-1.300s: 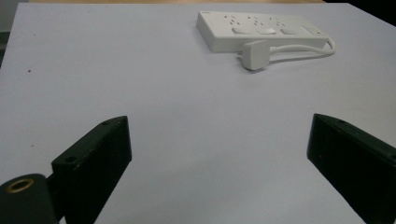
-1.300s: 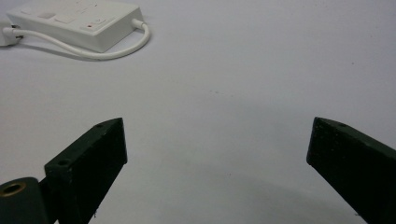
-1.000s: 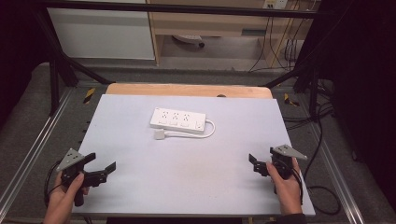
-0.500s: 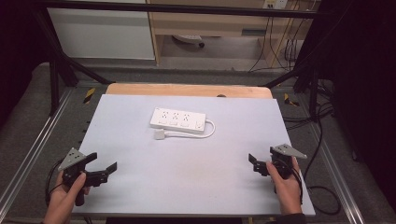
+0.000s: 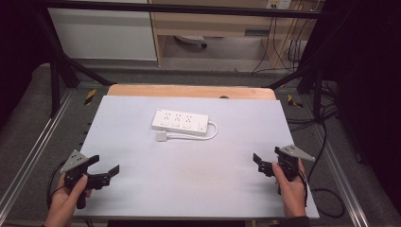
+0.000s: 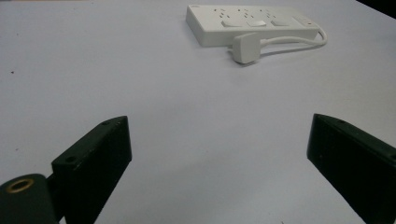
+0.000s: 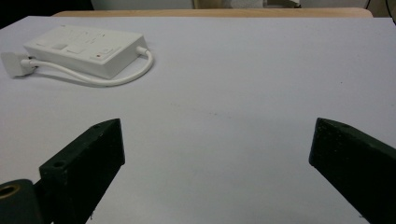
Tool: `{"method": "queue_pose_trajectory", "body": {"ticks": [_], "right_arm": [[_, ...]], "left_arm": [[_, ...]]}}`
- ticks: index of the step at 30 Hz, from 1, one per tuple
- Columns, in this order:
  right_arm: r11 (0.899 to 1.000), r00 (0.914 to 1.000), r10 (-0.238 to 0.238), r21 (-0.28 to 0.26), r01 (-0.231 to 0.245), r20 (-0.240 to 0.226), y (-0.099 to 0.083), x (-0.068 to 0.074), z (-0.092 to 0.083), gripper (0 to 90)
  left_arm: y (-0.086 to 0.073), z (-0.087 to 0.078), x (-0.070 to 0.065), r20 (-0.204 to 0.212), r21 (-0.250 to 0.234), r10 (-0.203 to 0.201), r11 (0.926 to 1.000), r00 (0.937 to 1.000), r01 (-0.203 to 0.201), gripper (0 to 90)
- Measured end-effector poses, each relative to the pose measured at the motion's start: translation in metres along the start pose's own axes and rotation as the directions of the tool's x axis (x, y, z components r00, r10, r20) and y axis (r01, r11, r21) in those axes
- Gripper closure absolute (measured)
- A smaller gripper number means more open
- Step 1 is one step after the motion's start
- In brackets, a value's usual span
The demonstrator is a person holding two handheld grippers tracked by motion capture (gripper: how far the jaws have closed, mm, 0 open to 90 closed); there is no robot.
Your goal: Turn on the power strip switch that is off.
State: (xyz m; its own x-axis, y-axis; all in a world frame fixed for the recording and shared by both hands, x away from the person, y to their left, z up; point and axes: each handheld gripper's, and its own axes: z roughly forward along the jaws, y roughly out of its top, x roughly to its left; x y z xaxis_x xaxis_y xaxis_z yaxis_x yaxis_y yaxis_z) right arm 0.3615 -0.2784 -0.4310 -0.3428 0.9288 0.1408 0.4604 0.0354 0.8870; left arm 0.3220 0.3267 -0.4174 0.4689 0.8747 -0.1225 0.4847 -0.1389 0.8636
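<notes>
A white power strip (image 5: 179,121) lies flat at the far middle of the pale table (image 5: 189,189); its short cable loops round the right end to a white plug (image 5: 162,136) resting just in front of it. My left gripper (image 5: 105,165) is held at the near left, open and empty. My right gripper (image 5: 267,160) is at the near right, also open and empty. Past the wide-apart jaws in the left gripper view (image 6: 219,154), the strip (image 6: 247,23) and plug (image 6: 243,46) lie far ahead. From the right gripper (image 7: 217,154), the strip (image 7: 84,49) is ahead to the left.
A strip of wooden tabletop (image 5: 189,91) shows beyond the pale sheet. Metal frame rails (image 5: 28,156) run along both sides of the table. Cables (image 5: 321,142) trail on the floor at the right, and shelving stands behind.
My left gripper has edged slightly to the right. The right gripper and the power strip have stayed where they were.
</notes>
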Motion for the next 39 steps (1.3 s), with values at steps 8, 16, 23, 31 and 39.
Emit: {"method": "queue_pose_trajectory", "body": {"ticks": [8, 16, 23, 31, 39], "right_arm": [[1.0, 0.9999, 0.001, 0.003, 0.0, -0.014, 0.002, 0.003, 0.0, 3.4], [0.999, 0.9983, 0.032, 0.035, -0.03, -0.049, 0.002, 0.007, 0.002, 3.0], [0.998, 0.9992, -0.011, 0.055, 0.013, -0.04, 0.009, 0.016, 0.003, 3.3], [0.991, 0.9948, -0.091, 0.092, 0.095, -0.046, 0.03, 0.028, 0.01, 3.5], [0.986, 0.9894, -0.133, 0.094, 0.138, -0.058, 0.055, 0.038, 0.017, 3.9]], "left_arm": [[0.0, 0.001, -0.001, 0.005, 0.002, 0.003, 1.0, 1.0, -0.003, 6.5], [-0.001, 0.001, -0.001, 0.001, 0.008, 0.006, 0.9999, 1.0, -0.006, 6.4], [-0.002, 0.001, -0.001, 0.004, 0.016, -0.002, 0.9999, 1.0, 0.002, 6.5], [-0.002, 0.002, -0.001, 0.001, 0.022, 0.001, 0.9998, 1.0, -0.001, 6.4], [-0.003, 0.002, -0.001, 0.002, 0.026, 0.002, 0.9997, 1.0, -0.002, 6.4]]}}
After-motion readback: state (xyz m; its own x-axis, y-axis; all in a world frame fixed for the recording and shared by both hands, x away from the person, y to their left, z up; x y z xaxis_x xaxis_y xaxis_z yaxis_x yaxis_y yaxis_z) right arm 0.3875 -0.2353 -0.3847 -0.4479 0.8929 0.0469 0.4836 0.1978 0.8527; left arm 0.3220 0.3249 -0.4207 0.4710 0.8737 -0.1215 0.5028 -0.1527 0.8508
